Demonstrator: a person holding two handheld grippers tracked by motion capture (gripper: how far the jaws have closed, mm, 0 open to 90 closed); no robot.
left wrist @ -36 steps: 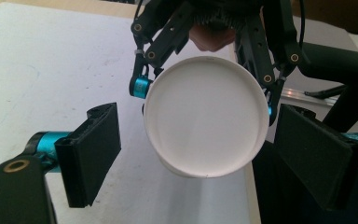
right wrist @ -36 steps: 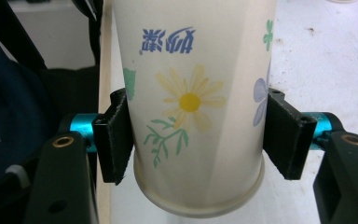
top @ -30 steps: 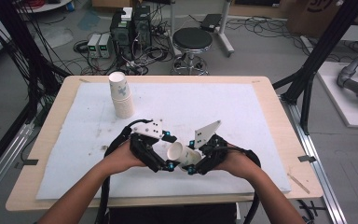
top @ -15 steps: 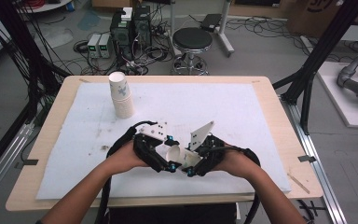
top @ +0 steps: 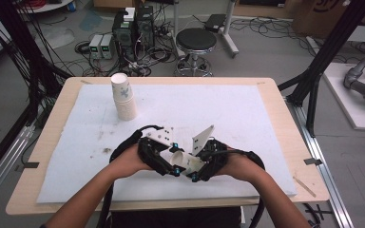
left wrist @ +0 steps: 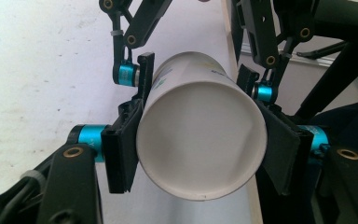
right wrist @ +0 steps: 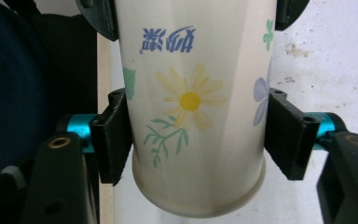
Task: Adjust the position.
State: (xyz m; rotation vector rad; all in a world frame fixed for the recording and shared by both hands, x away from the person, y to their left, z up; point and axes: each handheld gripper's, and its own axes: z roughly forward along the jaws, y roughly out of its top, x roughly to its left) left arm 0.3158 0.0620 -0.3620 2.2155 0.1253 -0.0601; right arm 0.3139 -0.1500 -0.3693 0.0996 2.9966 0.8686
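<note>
White paper cup (top: 183, 160) held on its side just above the white mat (top: 247, 114), near the table's front edge, between the two hands. Left gripper (top: 167, 164) clamped on the cup near one end, right gripper (top: 201, 167) clamped on it near the other, both sets of jaws pressed flat against the cup wall. Seen from the left gripper view: smooth white end of the cup (left wrist: 201, 140) facing the camera, black pads tight on either side, and beyond them the right gripper's (left wrist: 200, 79) own pads gripping farther along the same cup. Seen from the right gripper view: printed side of the cup (right wrist: 193, 102) with a yellow daisy, green sprig, pale blue flower and blue lettering, rolled rim end nearest the camera, pads (right wrist: 113, 135) pinching the wall just behind that rim. Cup lying roughly level, long axis running from one gripper to the other. Stack of cups (top: 123, 96) standing upside down toward the far left of the mat, well apart from the hands. Wooden table (top: 275, 95) edge bare around the mat; black stool (top: 196, 42) and tangled cables on the floor beyond.
</note>
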